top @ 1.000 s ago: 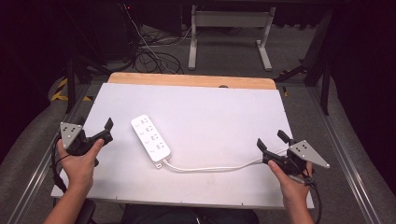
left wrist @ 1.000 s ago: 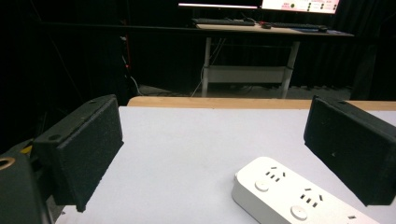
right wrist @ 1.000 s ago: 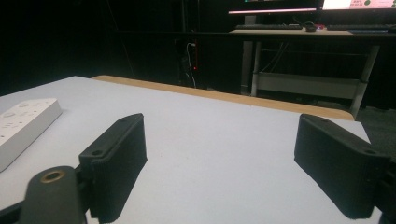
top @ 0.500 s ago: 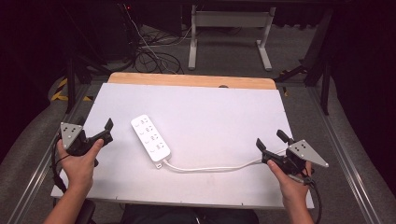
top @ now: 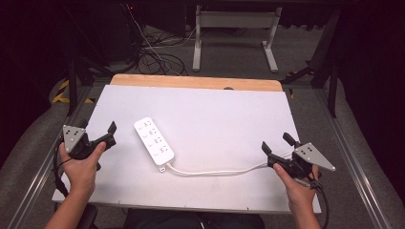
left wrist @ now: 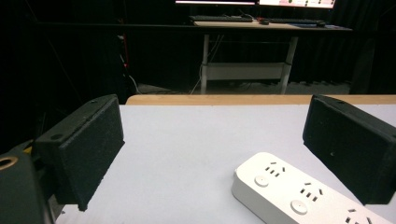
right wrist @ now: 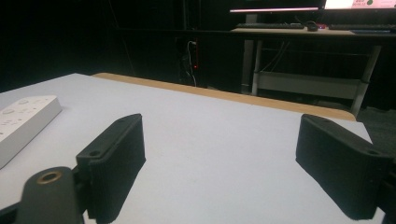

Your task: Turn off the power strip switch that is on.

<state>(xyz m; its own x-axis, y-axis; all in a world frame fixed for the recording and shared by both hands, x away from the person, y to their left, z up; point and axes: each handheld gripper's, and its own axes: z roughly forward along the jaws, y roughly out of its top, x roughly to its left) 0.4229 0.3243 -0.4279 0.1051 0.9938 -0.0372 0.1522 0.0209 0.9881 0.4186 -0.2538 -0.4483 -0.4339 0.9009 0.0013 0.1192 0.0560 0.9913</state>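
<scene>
A white power strip (top: 154, 141) lies flat on the white table (top: 215, 109), left of centre, angled toward the front right. Its white cord (top: 215, 171) runs right along the table as far as my right hand. My left gripper (top: 98, 126) is held at the table's left edge, open and empty, a short way left of the strip. In the left gripper view the strip (left wrist: 299, 196) lies low right, beyond the open gripper (left wrist: 215, 154). My right gripper (top: 277, 143) is open and empty at the front right. The strip's end (right wrist: 18, 123) lies far left of it (right wrist: 224, 163).
A wooden strip (top: 196, 82) edges the far side of the table. Beyond it are a desk frame (top: 234, 28) and loose cables (top: 153, 52) on the floor. Metal rails (top: 353, 162) run along both sides of the table.
</scene>
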